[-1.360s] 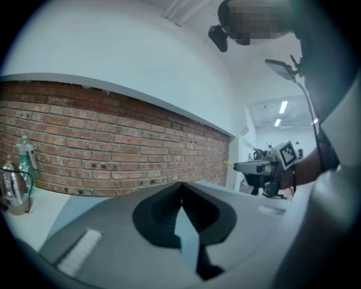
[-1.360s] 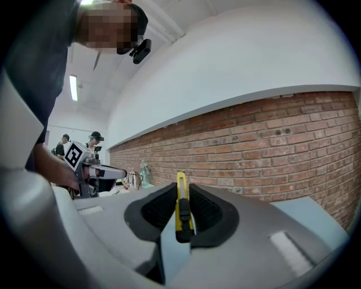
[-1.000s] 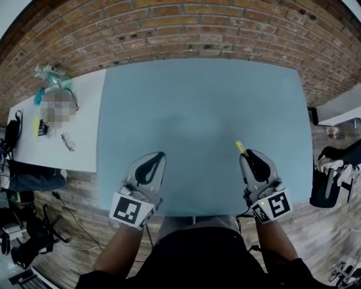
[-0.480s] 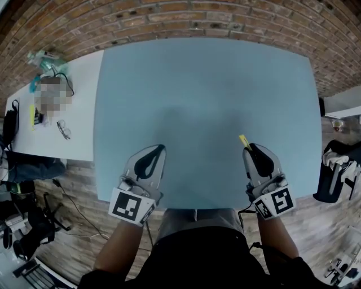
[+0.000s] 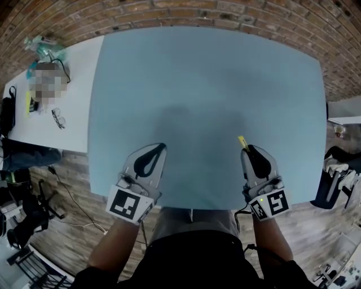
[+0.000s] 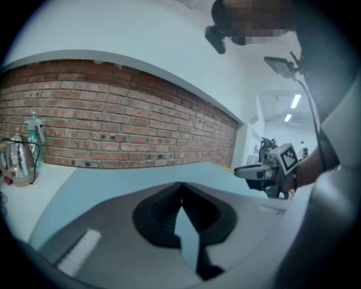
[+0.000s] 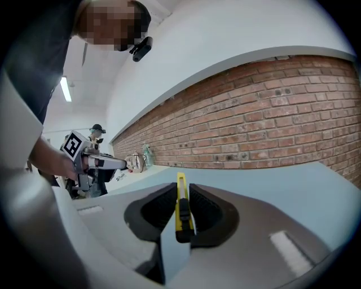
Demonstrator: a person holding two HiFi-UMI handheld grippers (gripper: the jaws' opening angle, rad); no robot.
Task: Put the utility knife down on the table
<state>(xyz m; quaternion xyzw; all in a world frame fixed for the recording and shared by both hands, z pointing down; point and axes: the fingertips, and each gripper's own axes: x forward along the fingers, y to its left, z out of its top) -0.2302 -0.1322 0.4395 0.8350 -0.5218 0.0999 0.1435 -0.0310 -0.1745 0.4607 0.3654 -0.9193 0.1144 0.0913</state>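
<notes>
A yellow utility knife [image 7: 180, 210] is clamped between the jaws of my right gripper [image 7: 179, 192], its tip pointing forward past them. From the head view that knife [image 5: 242, 142] sticks out of the right gripper [image 5: 252, 153] above the near right part of the pale blue table [image 5: 203, 84]. My left gripper [image 5: 158, 148] hovers over the near left part of the table with its jaws together and nothing in them. In the left gripper view the left gripper [image 6: 181, 185] shows its pads meeting at the tip.
A white side table [image 5: 56, 107] at the left carries glasses [image 5: 58, 118], bottles and cables. A brick wall [image 5: 186, 11] runs along the far side. Chairs and gear stand on the wooden floor at both sides of the table.
Both grippers have sunk lower toward the table, the knife still in the right one. The head view has shifted so more of the table's near edge shows.
</notes>
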